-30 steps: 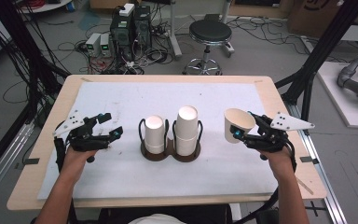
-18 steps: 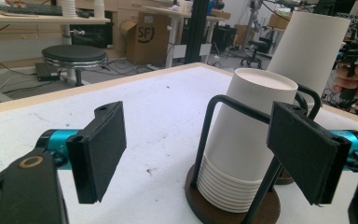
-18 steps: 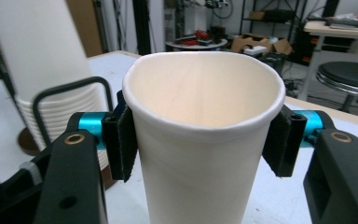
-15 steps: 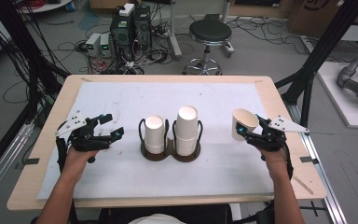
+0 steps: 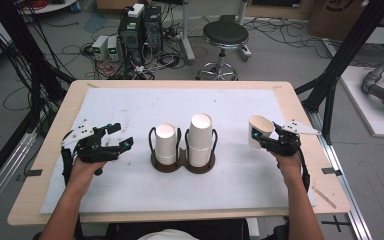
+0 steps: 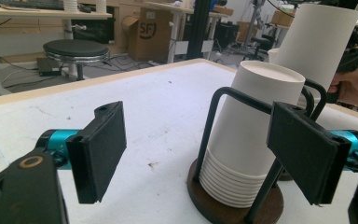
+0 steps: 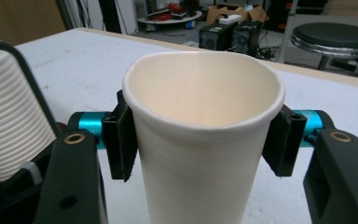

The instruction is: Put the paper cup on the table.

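Two stacks of upturned white paper cups stand in a dark wire holder (image 5: 182, 162) at the table's middle: a shorter left stack (image 5: 165, 144) (image 6: 254, 140) and a taller right stack (image 5: 200, 139) (image 6: 318, 39). My right gripper (image 5: 261, 136) (image 7: 200, 140) is shut on a single white paper cup (image 5: 259, 131) (image 7: 200, 154), held mouth up to the right of the holder. My left gripper (image 5: 119, 136) (image 6: 200, 149) stands open left of the holder, with nothing between its pads, the shorter stack just beyond them.
A white sheet (image 5: 230, 107) covers the wooden table (image 5: 300, 107). Past the far edge stand a black stool (image 5: 225, 35), computer boxes (image 5: 140, 25) and loose cables on the floor. Black frame posts (image 5: 340, 60) flank the table.
My right gripper has carried the cup a little toward me, tilting it more upright. The left gripper has barely shifted.
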`<act>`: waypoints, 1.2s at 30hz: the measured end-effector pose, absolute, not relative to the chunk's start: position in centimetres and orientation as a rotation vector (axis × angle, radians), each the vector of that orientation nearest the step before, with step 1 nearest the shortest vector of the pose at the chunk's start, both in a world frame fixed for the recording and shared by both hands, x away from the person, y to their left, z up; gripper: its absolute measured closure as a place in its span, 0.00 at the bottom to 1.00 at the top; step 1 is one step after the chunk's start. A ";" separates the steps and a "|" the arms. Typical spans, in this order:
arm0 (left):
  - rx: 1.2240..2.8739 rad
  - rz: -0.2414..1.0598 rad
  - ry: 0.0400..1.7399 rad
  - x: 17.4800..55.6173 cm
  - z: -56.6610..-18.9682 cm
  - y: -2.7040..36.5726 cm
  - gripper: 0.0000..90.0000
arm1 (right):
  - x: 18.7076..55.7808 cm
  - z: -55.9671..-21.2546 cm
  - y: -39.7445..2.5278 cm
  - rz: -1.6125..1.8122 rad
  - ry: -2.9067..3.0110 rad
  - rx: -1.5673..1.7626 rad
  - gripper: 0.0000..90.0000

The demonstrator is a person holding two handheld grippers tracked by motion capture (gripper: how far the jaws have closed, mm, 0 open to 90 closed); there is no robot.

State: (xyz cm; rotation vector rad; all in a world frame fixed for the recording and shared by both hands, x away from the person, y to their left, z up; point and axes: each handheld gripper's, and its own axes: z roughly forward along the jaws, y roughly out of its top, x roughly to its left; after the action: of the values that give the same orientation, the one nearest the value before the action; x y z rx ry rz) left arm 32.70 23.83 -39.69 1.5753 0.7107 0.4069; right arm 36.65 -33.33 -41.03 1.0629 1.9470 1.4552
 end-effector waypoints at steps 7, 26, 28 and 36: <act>1.580 0.404 0.712 32.8 -39.8 23.7 0.22 | 37.5 -42.0 -33.1 1.364 2.030 1.103 0.43; 1.587 0.388 0.715 32.8 -40.0 23.7 0.22 | 36.8 -42.7 -33.6 1.315 2.074 1.114 0.32; 1.585 0.389 0.715 32.9 -40.0 23.6 0.22 | 36.7 -42.6 -33.9 1.315 2.061 1.130 0.29; 1.586 0.381 0.716 33.0 -40.1 23.4 0.22 | 36.3 -42.9 -34.1 1.302 2.064 1.158 0.23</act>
State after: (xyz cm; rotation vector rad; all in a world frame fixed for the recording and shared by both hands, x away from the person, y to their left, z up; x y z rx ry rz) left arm 32.99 23.42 -40.08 1.5864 0.7159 0.3809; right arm 36.29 -34.07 -42.86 1.1580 2.0637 1.3020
